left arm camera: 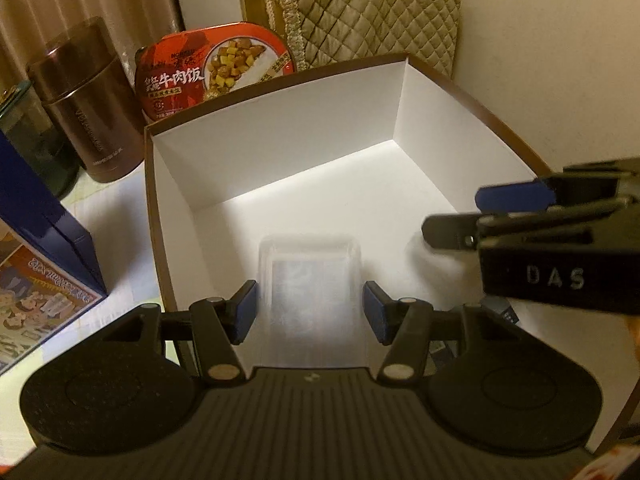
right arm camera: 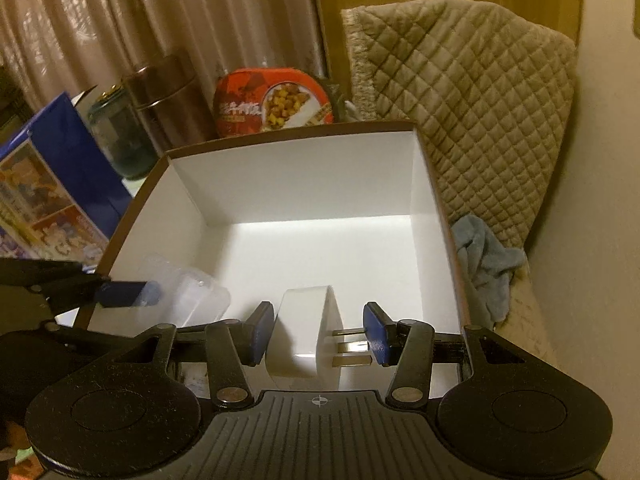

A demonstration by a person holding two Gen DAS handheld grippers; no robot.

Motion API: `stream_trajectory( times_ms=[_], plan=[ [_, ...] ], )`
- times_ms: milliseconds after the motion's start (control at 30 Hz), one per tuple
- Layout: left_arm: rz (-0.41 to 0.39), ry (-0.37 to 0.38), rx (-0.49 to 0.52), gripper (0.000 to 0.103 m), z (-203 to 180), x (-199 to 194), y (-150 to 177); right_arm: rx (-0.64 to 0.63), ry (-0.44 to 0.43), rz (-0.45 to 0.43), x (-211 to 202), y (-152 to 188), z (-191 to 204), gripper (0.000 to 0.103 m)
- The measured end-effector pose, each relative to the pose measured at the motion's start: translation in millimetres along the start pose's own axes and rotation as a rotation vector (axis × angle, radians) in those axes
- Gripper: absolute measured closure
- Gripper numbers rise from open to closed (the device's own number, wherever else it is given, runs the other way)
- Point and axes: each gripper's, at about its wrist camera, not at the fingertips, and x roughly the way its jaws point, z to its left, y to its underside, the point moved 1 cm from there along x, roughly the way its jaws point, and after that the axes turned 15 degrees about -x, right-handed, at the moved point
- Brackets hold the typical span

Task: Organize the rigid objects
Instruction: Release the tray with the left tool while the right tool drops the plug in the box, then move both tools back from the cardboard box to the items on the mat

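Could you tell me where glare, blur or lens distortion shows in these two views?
Left wrist view: a bright band washes out the box floor; its straight rim bows; the clear plastic container looks hazy. Right wrist view: the same glare; the white plug stays sharp; the curtain corners darken.

White-lined brown box point(left arm camera: 404, 92) (quilted beige cover point(left arm camera: 372, 12) behind).

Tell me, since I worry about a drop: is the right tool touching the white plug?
Touching. The right wrist view shows the right tool clamped on the white plug: one pad presses its body, the other its prongs.
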Motion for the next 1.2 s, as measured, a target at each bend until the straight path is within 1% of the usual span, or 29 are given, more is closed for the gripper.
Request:
stream_trajectory(
  times_ms=[67,167,267,533,867,1200],
  plan=[
    [0.002,0.004,0.006,0.048,-0.6,-1.1,1.4,-0.006,-0.01,-0.005,-1.7,-0.4,0.9,0.057],
    [0.003,0.019,0.001,0.048,1.5,-8.1,5.1,-0.015,0.0,-0.006,-7.8,1.2,2.5,0.056],
    [0.003,0.054,-0.009,0.048,4.4,-21.2,10.6,0.001,-0.019,-0.016,-19.2,6.2,3.2,0.055],
    [-0.006,0.094,-0.037,0.048,10.8,-58.4,26.0,0.038,-0.038,-0.042,-52.6,23.0,9.0,0.05],
    [-0.035,0.105,-0.08,0.048,22.9,-116.2,52.5,0.067,-0.056,-0.088,-99.0,42.1,28.4,0.045],
    [-0.062,0.112,-0.133,0.048,47.9,-168.3,87.3,0.08,-0.057,-0.128,-140.6,58.9,59.8,0.044]
  ],
)
